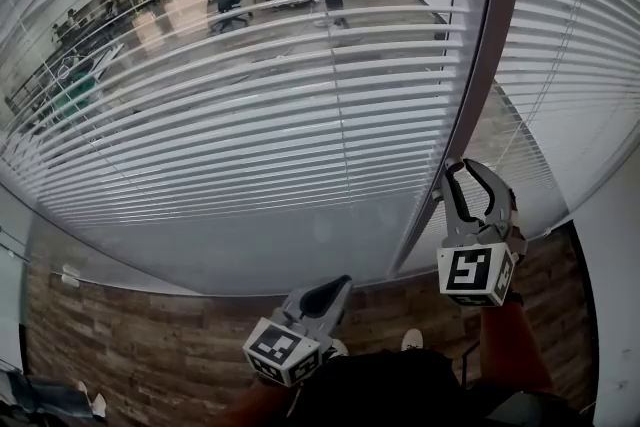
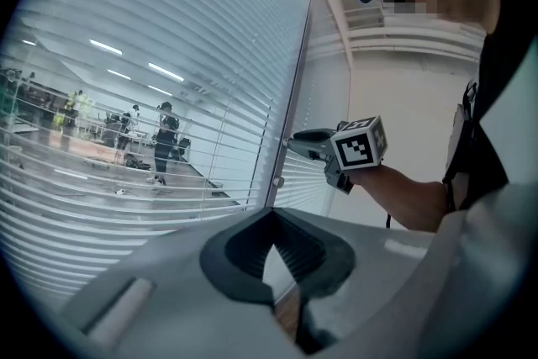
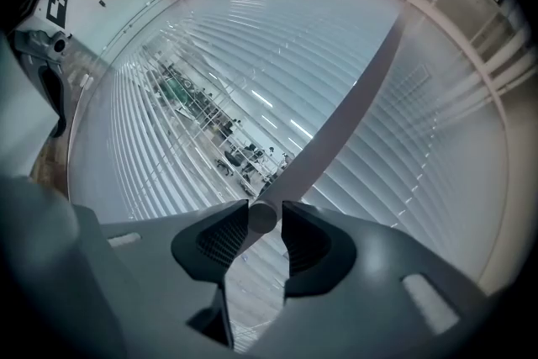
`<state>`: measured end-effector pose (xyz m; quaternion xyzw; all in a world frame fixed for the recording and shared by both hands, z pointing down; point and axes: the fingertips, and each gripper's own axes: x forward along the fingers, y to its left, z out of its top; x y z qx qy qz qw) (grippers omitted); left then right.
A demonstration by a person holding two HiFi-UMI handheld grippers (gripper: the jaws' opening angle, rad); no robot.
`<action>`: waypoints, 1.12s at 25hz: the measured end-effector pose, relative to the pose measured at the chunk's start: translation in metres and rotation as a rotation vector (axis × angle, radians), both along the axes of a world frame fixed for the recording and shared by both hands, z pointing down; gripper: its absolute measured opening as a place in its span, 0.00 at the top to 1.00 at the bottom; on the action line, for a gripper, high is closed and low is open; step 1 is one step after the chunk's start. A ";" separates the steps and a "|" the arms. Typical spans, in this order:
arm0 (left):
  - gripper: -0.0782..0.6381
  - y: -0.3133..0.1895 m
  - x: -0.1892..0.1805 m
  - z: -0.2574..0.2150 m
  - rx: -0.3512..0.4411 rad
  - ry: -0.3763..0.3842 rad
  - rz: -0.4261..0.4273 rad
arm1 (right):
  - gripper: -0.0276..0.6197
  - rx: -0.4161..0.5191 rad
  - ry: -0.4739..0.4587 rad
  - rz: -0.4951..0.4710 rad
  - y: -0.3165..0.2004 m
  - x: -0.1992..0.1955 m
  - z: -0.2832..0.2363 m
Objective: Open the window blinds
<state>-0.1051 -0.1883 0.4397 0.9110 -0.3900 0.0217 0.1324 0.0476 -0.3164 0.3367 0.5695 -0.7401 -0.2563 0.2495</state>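
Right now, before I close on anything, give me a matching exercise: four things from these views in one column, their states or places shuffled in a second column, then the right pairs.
Things:
1. left gripper
2. right gripper
3. knob
4. blinds

States or places:
A. lowered, slats tilted so you can see through the gaps
B. jaws apart, raised to the window post
C. jaws together, nothing between them, held low near the body
D. on the window post, in line with the open jaws

Pairs: 1-C, 2-B, 3-D, 4-A
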 end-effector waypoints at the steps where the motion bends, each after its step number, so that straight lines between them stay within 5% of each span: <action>1: 0.89 0.000 0.000 0.001 0.000 0.000 0.001 | 0.73 0.001 -0.005 -0.001 0.001 0.000 -0.001; 17: 0.89 0.019 0.017 0.006 -0.013 -0.004 -0.002 | 0.83 -0.013 -0.079 -0.059 0.026 0.009 0.003; 22: 0.89 0.019 0.032 0.000 -0.010 0.005 -0.023 | 0.92 -0.086 -0.267 -0.140 0.036 0.017 0.004; 28: 0.89 0.021 0.058 0.016 -0.002 -0.009 -0.051 | 0.92 -0.323 -0.594 -0.324 0.055 0.038 0.047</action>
